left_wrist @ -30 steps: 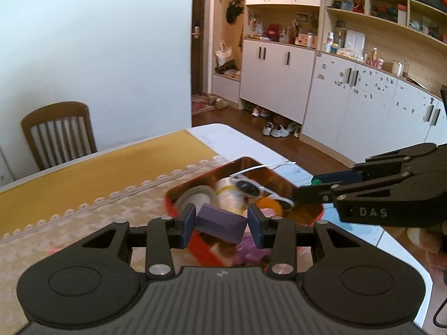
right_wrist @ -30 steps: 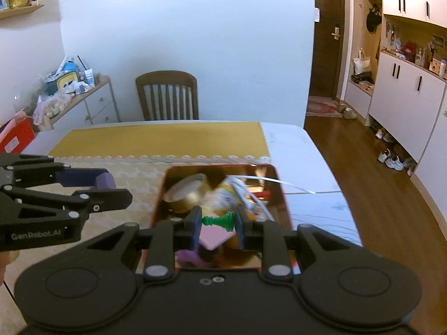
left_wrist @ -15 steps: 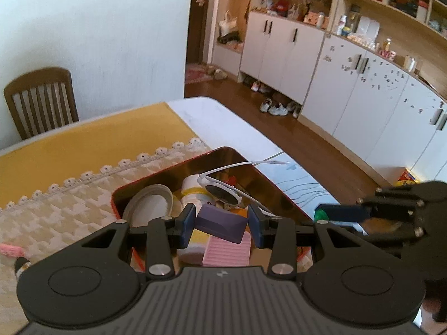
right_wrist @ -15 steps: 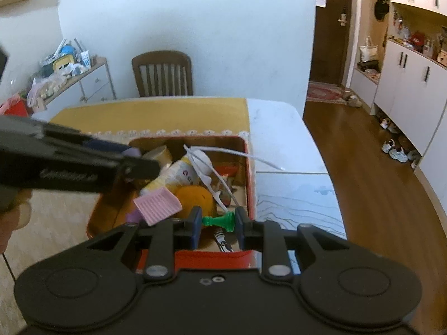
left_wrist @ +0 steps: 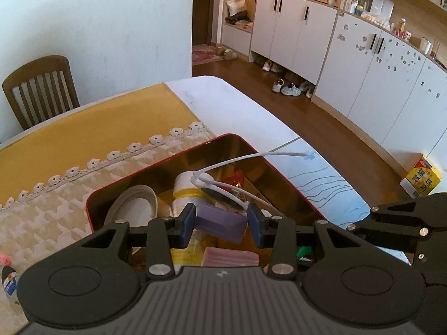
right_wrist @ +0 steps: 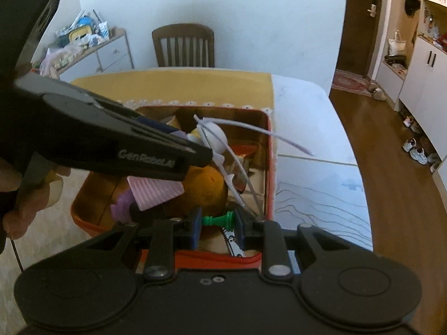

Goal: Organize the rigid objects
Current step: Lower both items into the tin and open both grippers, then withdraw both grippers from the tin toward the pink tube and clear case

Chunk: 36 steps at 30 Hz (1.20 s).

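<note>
Both tongs are closed on small things above the red tin. Left gripper holds a purple block between its blue pads; the block sits a little tilted, touched by a pad on each side. Right gripper holds a green chess pawn lying sideways, with its base against the right pad and its head against the left one.

Seen from the right wrist, the left gripper reaches in from the left side over the tin, and a hand is on its handle. From the left wrist, the right gripper appears low on the right, with a bit of the green pawn showing at its tip.

Inside the tin lie several things — white sunglasses with one long temple arm going out over the rim, a white bottle with a yellow band, a roll of tape, a pink ribbed piece, an orange round thing and a marker near the front wall.

Under the tin is a beige cloth with a lace edge, on a table with a yellow cover. A wooden chair stands behind the table at the wall.
</note>
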Each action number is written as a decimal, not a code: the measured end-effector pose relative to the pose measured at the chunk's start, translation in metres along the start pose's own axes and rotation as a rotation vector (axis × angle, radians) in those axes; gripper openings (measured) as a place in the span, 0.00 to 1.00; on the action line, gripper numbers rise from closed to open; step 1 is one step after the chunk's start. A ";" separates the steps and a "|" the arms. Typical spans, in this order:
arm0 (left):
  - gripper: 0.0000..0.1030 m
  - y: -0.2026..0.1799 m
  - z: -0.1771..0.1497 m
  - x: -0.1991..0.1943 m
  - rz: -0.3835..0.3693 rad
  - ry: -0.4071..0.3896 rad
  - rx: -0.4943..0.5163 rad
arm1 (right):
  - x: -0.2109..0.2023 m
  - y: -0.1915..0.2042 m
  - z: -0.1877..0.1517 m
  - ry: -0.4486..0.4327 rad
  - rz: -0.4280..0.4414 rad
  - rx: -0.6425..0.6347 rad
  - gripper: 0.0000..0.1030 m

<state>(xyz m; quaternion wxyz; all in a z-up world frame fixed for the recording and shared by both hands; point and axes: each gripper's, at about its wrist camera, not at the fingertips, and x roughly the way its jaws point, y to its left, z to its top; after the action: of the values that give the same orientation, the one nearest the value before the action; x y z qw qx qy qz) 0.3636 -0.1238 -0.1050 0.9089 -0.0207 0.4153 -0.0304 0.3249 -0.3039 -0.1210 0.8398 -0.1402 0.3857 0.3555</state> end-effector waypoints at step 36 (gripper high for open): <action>0.46 -0.004 -0.008 -0.040 0.015 -0.063 -0.029 | -0.022 -0.014 0.007 -0.017 0.033 0.062 0.40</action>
<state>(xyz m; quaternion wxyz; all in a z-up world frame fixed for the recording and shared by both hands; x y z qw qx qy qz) 0.3311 -0.1246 -0.0804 0.9213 -0.0318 0.3872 -0.0169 0.3290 -0.3213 -0.1011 0.8410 -0.1049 0.3915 0.3583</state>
